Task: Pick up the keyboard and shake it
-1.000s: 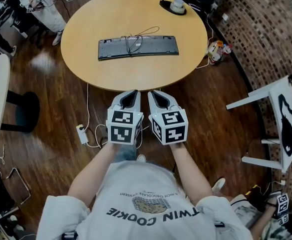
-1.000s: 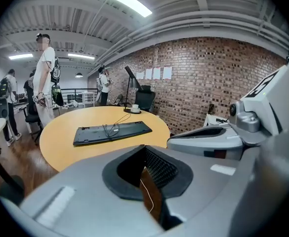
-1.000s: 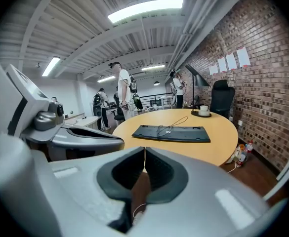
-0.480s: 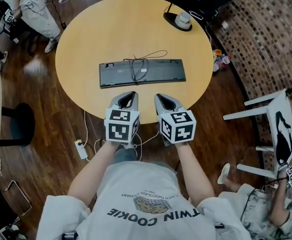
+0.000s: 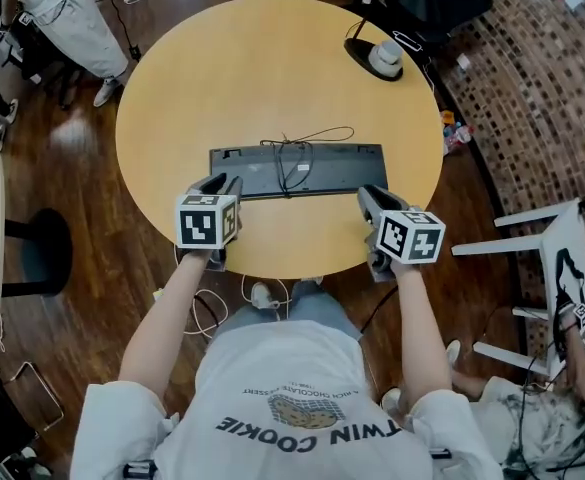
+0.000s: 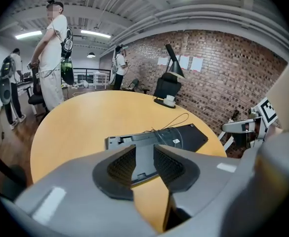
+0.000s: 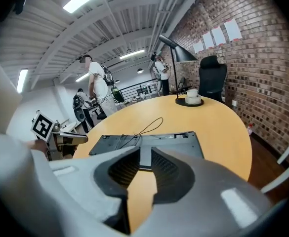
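Observation:
A dark grey keyboard (image 5: 332,163) lies underside up on the round wooden table (image 5: 232,68), with its cable (image 5: 304,146) looped over its back. My left gripper (image 5: 224,184) is at the keyboard's near left corner and my right gripper (image 5: 370,196) at its near right corner. The left gripper (image 6: 144,154) has its jaws opening; the gap is narrow and the keyboard (image 6: 184,137) lies just beyond the pads. The right gripper (image 7: 139,164) is also opening, with the keyboard (image 7: 171,141) ahead of its pads. Neither gripper holds anything.
A black desk lamp's base (image 5: 384,60) stands at the table's far right. A white chair (image 5: 547,258) is on the floor to the right. A person (image 5: 67,8) stands past the far left of the table. Cables and a plug (image 5: 262,295) lie on the floor under the near edge.
Both grippers moved forward from side by side in front of me and spread apart to the keyboard's two near corners. Their jaws have parted slightly.

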{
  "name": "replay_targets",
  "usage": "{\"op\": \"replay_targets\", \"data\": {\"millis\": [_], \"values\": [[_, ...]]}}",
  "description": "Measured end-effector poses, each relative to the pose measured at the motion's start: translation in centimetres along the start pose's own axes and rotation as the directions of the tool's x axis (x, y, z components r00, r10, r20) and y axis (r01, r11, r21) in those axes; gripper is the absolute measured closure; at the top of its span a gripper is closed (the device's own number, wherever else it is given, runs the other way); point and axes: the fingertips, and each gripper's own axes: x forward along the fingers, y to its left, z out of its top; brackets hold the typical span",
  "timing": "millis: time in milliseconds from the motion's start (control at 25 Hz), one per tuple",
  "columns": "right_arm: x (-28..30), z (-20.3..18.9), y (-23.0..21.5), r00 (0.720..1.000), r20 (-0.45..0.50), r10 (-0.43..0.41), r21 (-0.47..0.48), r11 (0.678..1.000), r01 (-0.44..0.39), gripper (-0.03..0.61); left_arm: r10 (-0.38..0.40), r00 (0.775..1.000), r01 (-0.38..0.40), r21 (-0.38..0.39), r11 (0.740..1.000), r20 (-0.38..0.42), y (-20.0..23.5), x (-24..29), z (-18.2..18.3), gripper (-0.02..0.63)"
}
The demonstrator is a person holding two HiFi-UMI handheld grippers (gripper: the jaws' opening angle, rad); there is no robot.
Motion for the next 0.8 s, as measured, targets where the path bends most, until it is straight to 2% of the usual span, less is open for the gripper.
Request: {"op": "replay_targets", "data": {"millis": [160, 400, 600, 800], "values": [[2.2, 1.2, -3.8, 0.999, -0.036, 0.018, 0.046, 0.999, -0.016, 0.485, 0.052, 0.997, -0.054, -0.042, 0.998, -0.053, 4.4, 2.5, 0.6, 0.454], [6.6, 2.6, -9.4, 0.99, -0.129, 0.056, 0.081, 0.996, -0.045, 0.413, 0.055, 0.984, -0.079, -0.14, 0.987, -0.167, 8.3, 6.3, 0.0, 0.397], [9.7, 3.0, -13.7, 0.974, -0.207, 0.093, 0.125, 0.99, -0.067, 0.399, 0.001, 0.978, -0.052, -0.237, 0.97, -0.208, 9.0, 8.5, -0.5, 0.333], [12.8, 2.3, -15.7, 0.946, -0.278, 0.165, 0.184, 0.976, -0.117, 0.337, -0.046, 0.972, -0.022, -0.285, 0.958, -0.23, 9.1, 9.8, -0.8, 0.3]]}}
